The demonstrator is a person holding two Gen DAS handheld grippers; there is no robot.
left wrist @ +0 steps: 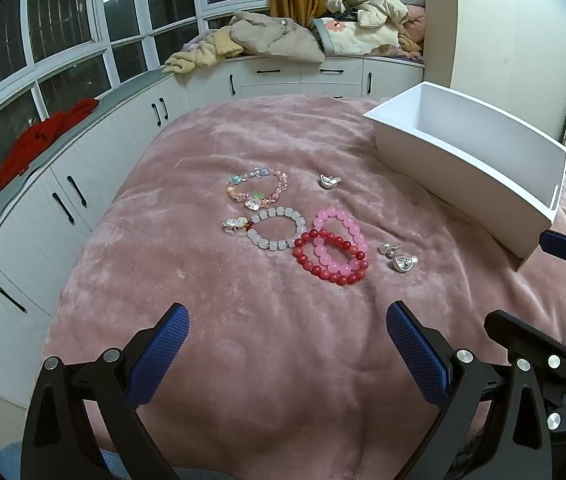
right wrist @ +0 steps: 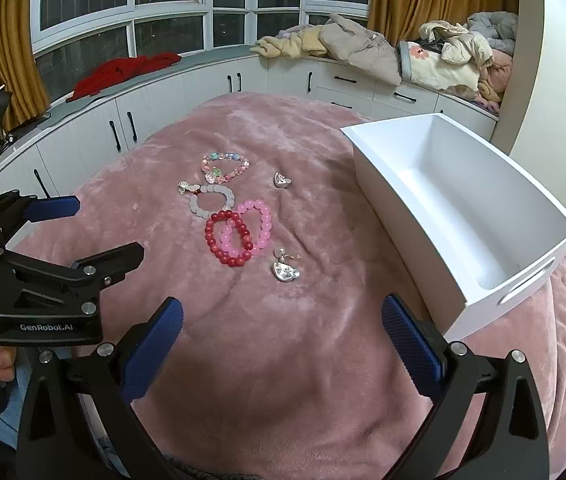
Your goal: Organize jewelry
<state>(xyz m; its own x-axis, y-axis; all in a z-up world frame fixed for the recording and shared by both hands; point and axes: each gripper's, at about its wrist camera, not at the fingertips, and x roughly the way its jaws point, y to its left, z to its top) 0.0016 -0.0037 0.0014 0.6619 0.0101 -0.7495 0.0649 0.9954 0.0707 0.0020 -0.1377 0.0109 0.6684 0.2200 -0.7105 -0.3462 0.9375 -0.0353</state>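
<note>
Jewelry lies on a pink blanket (left wrist: 243, 340). A red bead bracelet (left wrist: 329, 258) (right wrist: 227, 238) overlaps a pink bead bracelet (left wrist: 339, 236) (right wrist: 253, 226). A white bead bracelet (left wrist: 277, 230) (right wrist: 211, 200) with a silver charm and a multicolour bracelet (left wrist: 257, 188) (right wrist: 225, 167) lie farther back. Silver pieces (left wrist: 401, 260) (right wrist: 285, 269) lie near the box, and another silver piece (left wrist: 330, 181) (right wrist: 281, 180) lies farther off. An empty white box (left wrist: 479, 152) (right wrist: 463, 200) stands at the right. My left gripper (left wrist: 287, 352) and right gripper (right wrist: 283, 340) are open and empty, short of the jewelry.
White cabinets (right wrist: 219, 80) and a window ledge with piled clothes (right wrist: 363, 44) and a red garment (right wrist: 123, 68) ring the bed. The left gripper (right wrist: 51, 208) shows at the left of the right wrist view.
</note>
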